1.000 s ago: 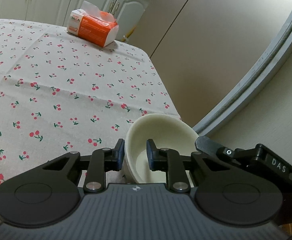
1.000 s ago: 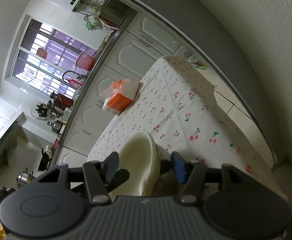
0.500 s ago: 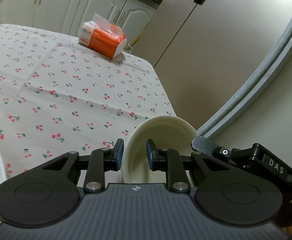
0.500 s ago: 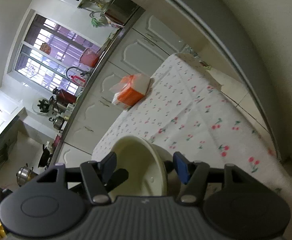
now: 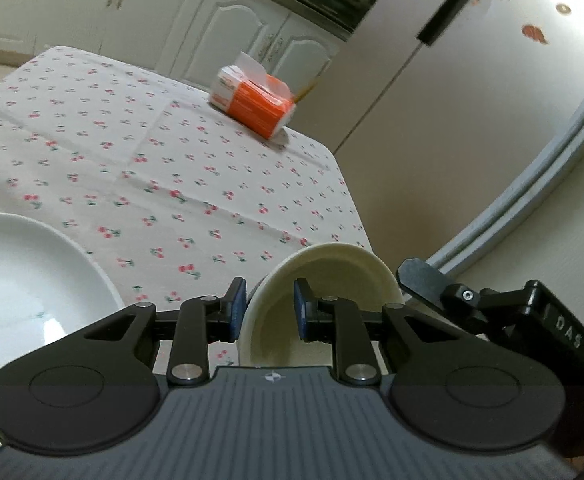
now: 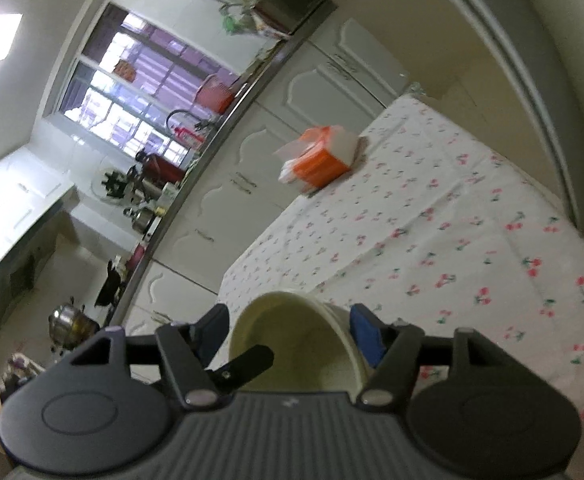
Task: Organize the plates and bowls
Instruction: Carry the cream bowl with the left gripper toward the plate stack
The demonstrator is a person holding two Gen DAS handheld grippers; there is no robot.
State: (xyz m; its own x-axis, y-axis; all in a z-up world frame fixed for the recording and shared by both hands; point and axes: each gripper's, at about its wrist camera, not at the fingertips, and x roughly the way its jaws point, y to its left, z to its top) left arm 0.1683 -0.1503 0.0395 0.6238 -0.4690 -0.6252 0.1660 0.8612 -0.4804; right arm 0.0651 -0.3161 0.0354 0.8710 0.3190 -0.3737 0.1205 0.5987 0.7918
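The left tool (image 5: 270, 314) angles downward over the near edge of the table (image 5: 140, 168), which wears a cherry-print cloth. It is clenched on the rim of a cream, round ceramic bowl (image 5: 332, 276), one pad inside, one outside, holding it tilted above the cloth. The right tool (image 6: 292, 330) straddles the same bowl (image 6: 316, 332), its jaws opening, pads off the walls. Only the left view shows a white glossy plate (image 5: 20, 280) and the letters "DAS" on the right tool. An orange tissue pack (image 5: 252, 102) lies far off, its print unreadable.
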